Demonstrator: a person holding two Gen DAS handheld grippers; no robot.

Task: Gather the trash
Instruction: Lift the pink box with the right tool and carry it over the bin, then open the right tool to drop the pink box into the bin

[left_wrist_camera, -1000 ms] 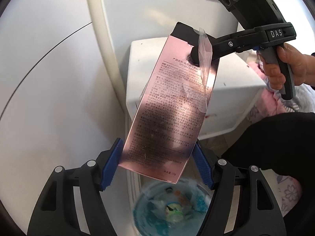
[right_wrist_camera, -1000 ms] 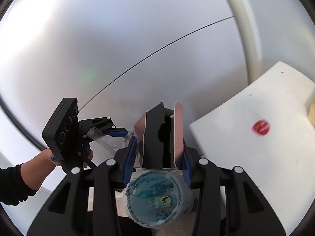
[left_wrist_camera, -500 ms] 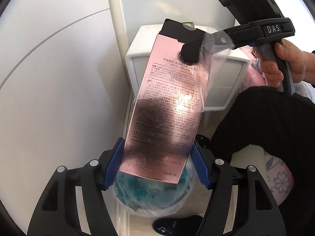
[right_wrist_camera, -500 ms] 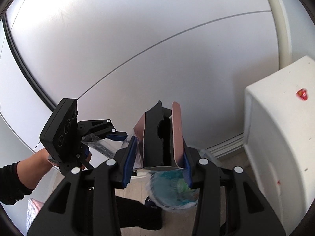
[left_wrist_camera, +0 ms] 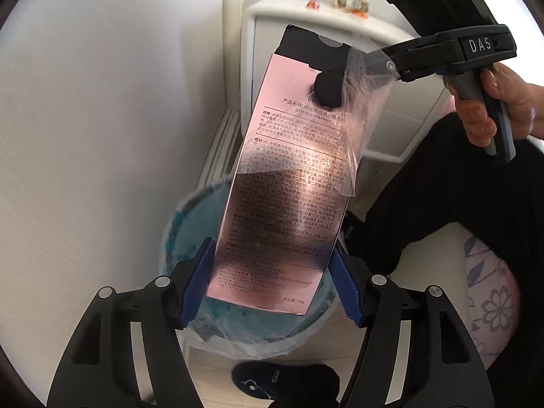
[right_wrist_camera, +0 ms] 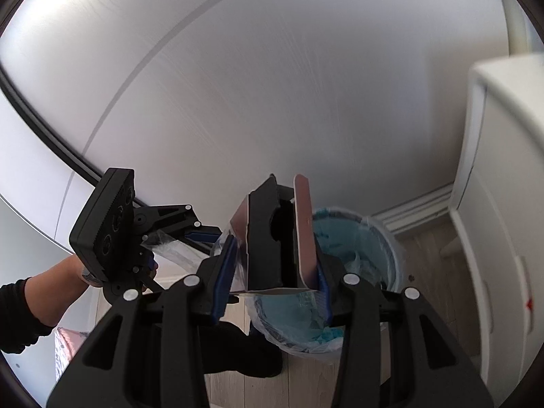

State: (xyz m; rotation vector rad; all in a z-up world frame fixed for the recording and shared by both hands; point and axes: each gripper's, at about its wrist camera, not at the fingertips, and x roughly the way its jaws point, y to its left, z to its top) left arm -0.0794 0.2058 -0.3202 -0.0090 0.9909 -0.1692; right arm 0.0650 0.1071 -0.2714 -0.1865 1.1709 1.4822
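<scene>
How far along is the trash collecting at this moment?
Done: the bin is lined, but its contents are hard to tell. In hand: the left gripper and right gripper both clamp the pink box, with clear film, above the bin. Left: drop these in, then fetch the wrappers on the white cabinet.

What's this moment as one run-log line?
left gripper: shut on pink box, lower end | right gripper: shut on its top, with clear film | trash bin: below box

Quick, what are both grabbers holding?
Left gripper: jaws closed on the pink box, bottom end.
Right gripper: jaws closed on its top, clear plastic wrap caught too.
</scene>
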